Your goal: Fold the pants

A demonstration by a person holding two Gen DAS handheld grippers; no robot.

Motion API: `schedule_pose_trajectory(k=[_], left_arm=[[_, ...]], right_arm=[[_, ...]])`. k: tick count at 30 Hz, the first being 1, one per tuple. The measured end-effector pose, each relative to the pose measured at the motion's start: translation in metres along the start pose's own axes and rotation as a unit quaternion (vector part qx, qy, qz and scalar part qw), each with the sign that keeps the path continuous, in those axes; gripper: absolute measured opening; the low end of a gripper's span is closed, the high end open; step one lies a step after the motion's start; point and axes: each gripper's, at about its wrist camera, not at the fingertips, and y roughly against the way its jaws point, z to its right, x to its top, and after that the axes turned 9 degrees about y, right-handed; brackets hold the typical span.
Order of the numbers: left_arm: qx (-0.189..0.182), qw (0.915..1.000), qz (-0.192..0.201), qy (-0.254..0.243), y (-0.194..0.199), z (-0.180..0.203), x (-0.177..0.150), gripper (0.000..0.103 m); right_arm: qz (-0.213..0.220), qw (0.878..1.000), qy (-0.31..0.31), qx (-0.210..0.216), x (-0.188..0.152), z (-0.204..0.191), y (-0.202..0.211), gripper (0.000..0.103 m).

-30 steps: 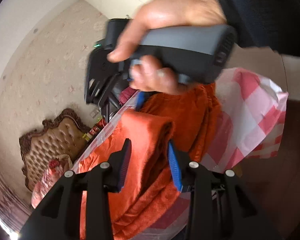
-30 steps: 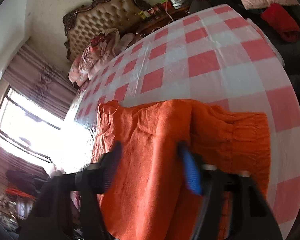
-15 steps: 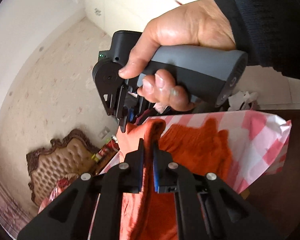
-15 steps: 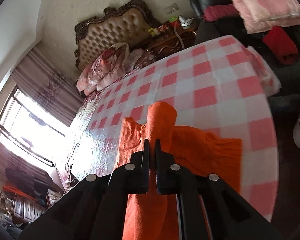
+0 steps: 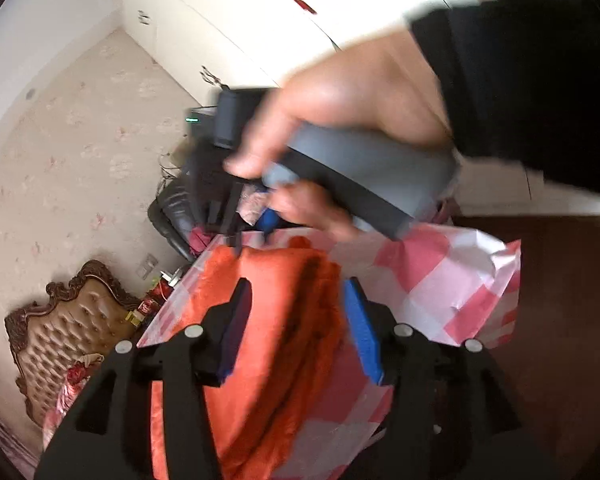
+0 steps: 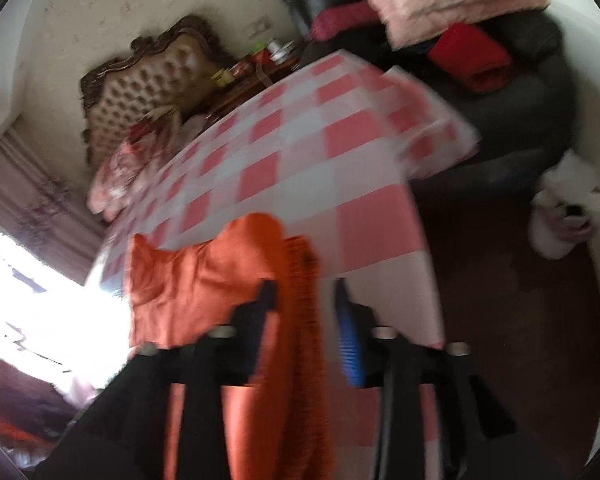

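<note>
Counter (image 6: 300,184), checked cloth over it: the landmark. Orange pants (image 5: 284,320) lie at its near corner, doubled over, gathered waistband edge toward the counter's edge; the layers look uneven. Left tongs (image 5: 296,320) spread, astride the pants, pinching nothing. Right tongs (image 6: 304,312) likewise spread over the fabric. Judgement: one fold laid; smoothing and another fold likely remain.

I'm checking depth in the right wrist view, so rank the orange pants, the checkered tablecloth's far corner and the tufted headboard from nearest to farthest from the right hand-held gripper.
1. Orange pants: between the fingers of the right hand-held gripper.
2. Checkered tablecloth far corner: ahead, upper middle.
3. Tufted headboard: beyond the table, upper left, against the wall.
</note>
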Motion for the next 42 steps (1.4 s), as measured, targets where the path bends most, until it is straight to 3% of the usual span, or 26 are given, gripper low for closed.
schedule_pose_trajectory(k=[1, 3, 4, 5, 6, 7, 8, 9, 11, 12, 14, 16, 17, 18, 21, 23, 24, 26, 30, 35, 37, 38, 40, 42], left_arm=[[-0.014, 0.9996, 0.0, 0.024, 0.008, -0.015, -0.001, 0.05], [-0.028, 0.9936, -0.015, 0.108, 0.026, -0.065, -0.01, 0.053], [-0.032, 0.9865, -0.02, 0.16, 0.034, -0.095, -0.017, 0.053], [-0.036, 0.9709, -0.028, 0.235, 0.043, -0.135, -0.032, 0.054], [-0.031, 0.9589, -0.036, 0.28, 0.045, -0.166, -0.044, 0.054], [-0.023, 0.9417, -0.051, 0.332, 0.05, -0.19, -0.06, 0.052], [-0.032, 0.9145, -0.076, 0.396, 0.051, -0.219, -0.084, 0.051], [-0.048, 0.8929, -0.095, 0.437, 0.053, -0.233, -0.101, 0.051], [-0.107, 0.8228, -0.137, 0.541, 0.048, -0.257, -0.141, 0.05], [-0.119, 0.8028, -0.147, 0.565, 0.05, -0.264, -0.154, 0.05], [-0.126, 0.7782, -0.161, 0.594, 0.05, -0.27, -0.17, 0.05], [-0.139, 0.7679, -0.17, 0.602, 0.047, -0.27, -0.174, 0.048], [-0.156, 0.7638, -0.177, 0.601, 0.041, -0.268, -0.174, 0.044], [-0.161, 0.7655, -0.189, 0.594, 0.04, -0.265, -0.175, 0.043], [-0.149, 0.7772, -0.214, 0.573, 0.04, -0.247, -0.178, 0.037], [-0.145, 0.785, -0.219, 0.561, 0.037, -0.248, -0.177, 0.021], [-0.141, 0.791, -0.219, 0.554, 0.035, -0.249, -0.176, 0.019], [-0.14, 0.7934, -0.219, 0.55, 0.025, -0.251, -0.176, 0.014], [-0.128, 0.7978, -0.217, 0.548, 0.021, -0.259, -0.172, 0.013], [-0.127, 0.7955, -0.219, 0.551, 0.005, -0.273, -0.17, 0.014], [-0.123, 0.7924, -0.215, 0.557, 0.009, -0.274, -0.17, 0.022], [-0.119, 0.7923, -0.212, 0.559, 0.012, -0.275, -0.17, 0.034], [-0.108, 0.8016, -0.196, 0.554, 0.023, -0.276, -0.166, 0.039], [-0.091, 0.8181, -0.183, 0.538, 0.029, -0.275, -0.159, 0.039]], right_arm=[[0.009, 0.999, 0.011, -0.037, -0.004, -0.003, 0.006, 0.044], [0.024, 0.997, 0.026, -0.064, -0.015, -0.009, 0.021, 0.044], [0.032, 0.997, 0.031, -0.063, -0.022, -0.013, 0.03, 0.046], [0.038, 0.997, 0.036, -0.059, -0.031, -0.018, 0.037, 0.047], [0.039, 0.997, 0.04, -0.054, -0.04, -0.023, 0.043, 0.05], [0.037, 0.997, 0.043, -0.047, -0.047, -0.027, 0.044, 0.053], [0.032, 0.998, 0.044, -0.037, -0.053, -0.03, 0.044, 0.054], [0.027, 0.998, 0.041, -0.035, -0.06, -0.033, 0.042, 0.055], [0.025, 0.998, 0.039, -0.04, -0.069, -0.036, 0.039, 0.055], [0.023, 0.999, 0.035, -0.035, -0.071, -0.037, 0.036, 0.055], [0.01, 0.999, 0.033, -0.042, -0.075, -0.039, 0.028, 0.058], [-0.005, 0.999, 0.031, -0.044, -0.078, -0.039, 0.019, 0.052], [-0.004, 0.998, 0.027, -0.048, -0.079, -0.039, 0.017, 0.049], [-0.002, 0.998, 0.03, -0.057, -0.078, -0.04, 0.016, 0.047], [0.005, 0.997, 0.038, -0.066, -0.079, -0.047, 0.016, 0.038], [0.008, 0.997, 0.038, -0.068, -0.076, -0.048, 0.015, 0.034], [0.009, 0.997, 0.035, -0.069, -0.074, -0.048, 0.013, 0.034], [0.012, 0.997, 0.031, -0.068, -0.071, -0.049, 0.01, 0.033], [0.021, 0.998, 0.024, -0.06, -0.058, -0.049, -0.001, 0.03], [0.031, 0.997, 0.023, -0.061, -0.041, -0.049, -0.016, 0.03], [0.031, 0.997, 0.02, -0.068, -0.041, -0.048, -0.015, 0.035], [0.032, 0.996, 0.019, -0.077, -0.042, -0.048, -0.013, 0.039], [0.038, 0.993, 0.033, -0.102, -0.047, -0.054, -0.004, 0.052], [0.045, 0.991, 0.05, -0.119, -0.054, -0.06, 0.005, 0.055]])
